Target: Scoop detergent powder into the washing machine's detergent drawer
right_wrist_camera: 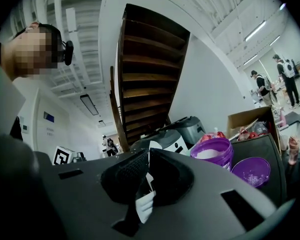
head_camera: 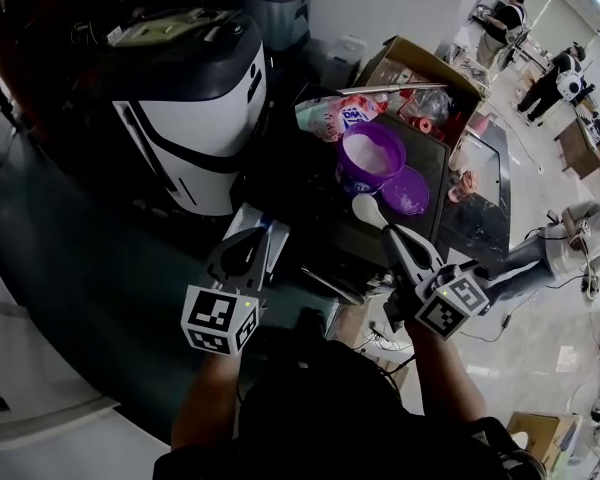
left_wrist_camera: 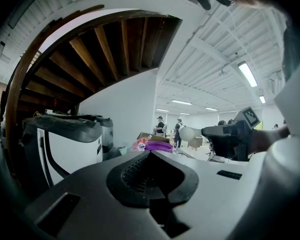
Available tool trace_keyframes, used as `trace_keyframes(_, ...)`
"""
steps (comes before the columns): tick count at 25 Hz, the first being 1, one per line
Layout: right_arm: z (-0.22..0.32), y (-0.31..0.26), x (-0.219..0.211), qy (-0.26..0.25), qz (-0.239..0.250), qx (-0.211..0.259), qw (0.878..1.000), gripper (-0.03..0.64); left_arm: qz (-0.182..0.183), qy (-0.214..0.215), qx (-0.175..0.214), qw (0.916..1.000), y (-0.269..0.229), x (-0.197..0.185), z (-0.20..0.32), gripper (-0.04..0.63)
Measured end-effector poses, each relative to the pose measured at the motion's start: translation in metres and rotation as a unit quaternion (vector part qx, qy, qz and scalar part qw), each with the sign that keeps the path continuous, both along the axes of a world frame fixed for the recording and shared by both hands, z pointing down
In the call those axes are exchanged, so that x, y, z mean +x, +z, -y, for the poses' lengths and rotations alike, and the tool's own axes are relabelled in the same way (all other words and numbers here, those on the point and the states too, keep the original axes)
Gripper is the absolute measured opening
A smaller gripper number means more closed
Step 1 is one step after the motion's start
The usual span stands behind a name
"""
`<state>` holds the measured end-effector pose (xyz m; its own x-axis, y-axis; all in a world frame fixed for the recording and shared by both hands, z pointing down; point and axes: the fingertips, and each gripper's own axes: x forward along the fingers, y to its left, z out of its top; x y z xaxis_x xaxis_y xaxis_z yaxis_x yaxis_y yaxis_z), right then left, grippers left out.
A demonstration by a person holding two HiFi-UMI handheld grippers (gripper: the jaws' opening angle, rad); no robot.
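The right gripper (head_camera: 393, 234) clenched its jaws on a white plastic spoon (head_camera: 366, 209) that pointed at the purple powder tub (head_camera: 372, 158) just ahead; the left gripper (head_camera: 258, 240) had its jaws closed, empty.

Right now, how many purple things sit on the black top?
2. The open purple tub of powder stands by the cardboard box; the purple lid lies flat beside it, inner side up. More could be hidden inside the box.
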<state>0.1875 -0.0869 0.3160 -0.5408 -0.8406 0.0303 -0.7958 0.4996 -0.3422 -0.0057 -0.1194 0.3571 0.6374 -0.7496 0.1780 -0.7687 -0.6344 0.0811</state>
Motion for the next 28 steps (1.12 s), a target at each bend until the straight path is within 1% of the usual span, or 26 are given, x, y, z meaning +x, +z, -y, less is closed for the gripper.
trace_keyframes(6, 0.042, 0.0, 0.03, 0.008, 0.006, 0.009, 1.0, 0.02, 0.013, 0.001, 0.005, 0.9999, -0.012, 0.02, 0.037, 0.008)
trace_keyframes(10, 0.075, -0.001, 0.051, 0.008, 0.003, 0.016, 1.0, 0.02, 0.025, 0.004, 0.001, 0.9997, -0.013, 0.04, 0.065, 0.008)
trace_keyframes(17, 0.123, 0.01, 0.089, 0.01, -0.008, 0.006, 1.0, 0.02, 0.018, 0.01, -0.006, 0.9998, -0.016, 0.076, 0.103, 0.008)
trace_keyframes(21, 0.144, 0.016, 0.1, 0.014, -0.042, -0.003, 0.999, 0.02, 0.023, 0.021, -0.006, 0.9995, -0.017, 0.084, 0.118, 0.008)
trace_keyframes(25, 0.164, 0.022, 0.106, 0.021, -0.103, -0.013, 0.994, 0.02, 0.02, 0.037, -0.004, 0.9991, -0.016, 0.085, 0.133, 0.008)
trace_keyframes(28, 0.178, 0.032, 0.107, 0.025, -0.141, -0.031, 0.989, 0.02, 0.02, 0.055, -0.009, 0.9983, -0.011, 0.085, 0.141, 0.008)
